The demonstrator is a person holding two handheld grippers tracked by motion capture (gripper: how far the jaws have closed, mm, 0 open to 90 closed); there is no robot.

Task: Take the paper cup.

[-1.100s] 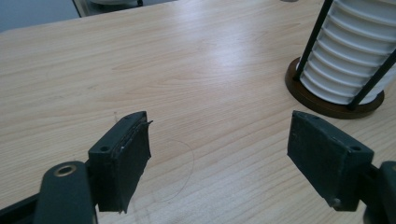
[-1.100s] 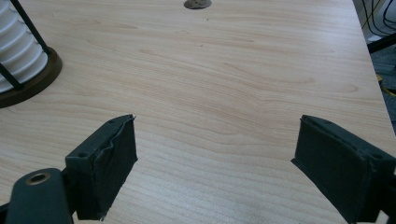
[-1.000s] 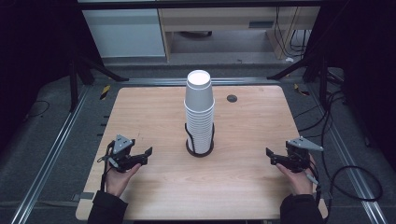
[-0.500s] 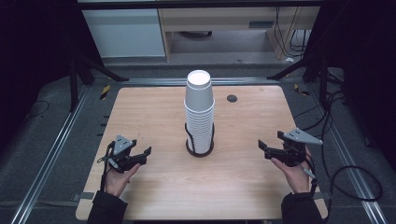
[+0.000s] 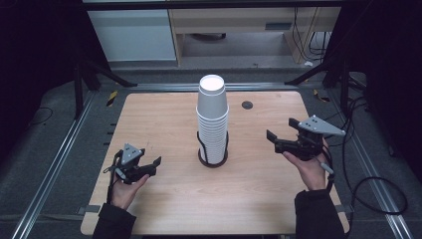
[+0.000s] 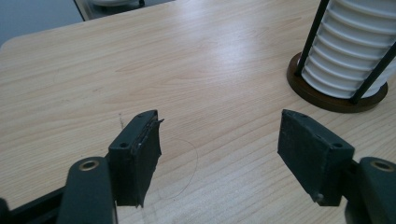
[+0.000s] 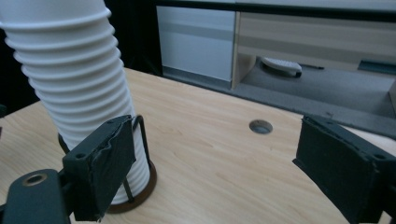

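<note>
A tall stack of white paper cups (image 5: 212,117) stands upside down in a black wire holder with a dark round base (image 5: 213,160) at the middle of the wooden table (image 5: 164,114). My left gripper (image 5: 154,167) rests low at the front left, open, jaws pointing at the stack; its own view shows the cups (image 6: 355,51) and the base (image 6: 322,93) ahead to the right, with bare wood between the open jaws (image 6: 219,149). My right gripper (image 5: 273,140) is held above the table right of the stack, open and empty (image 7: 215,158), with the cups (image 7: 74,79) behind its left pad (image 7: 105,168).
A small round cable hole (image 5: 247,105) (image 7: 260,126) lies in the table right of the stack, towards the back. Metal rails (image 5: 64,149) run along both sides of the table. Cables (image 5: 368,184) trail on the floor at the right. Cabinets (image 5: 134,30) stand behind.
My right gripper has risen and moved forward and left, closer to the cup stack. The left gripper and the cups have stayed in place.
</note>
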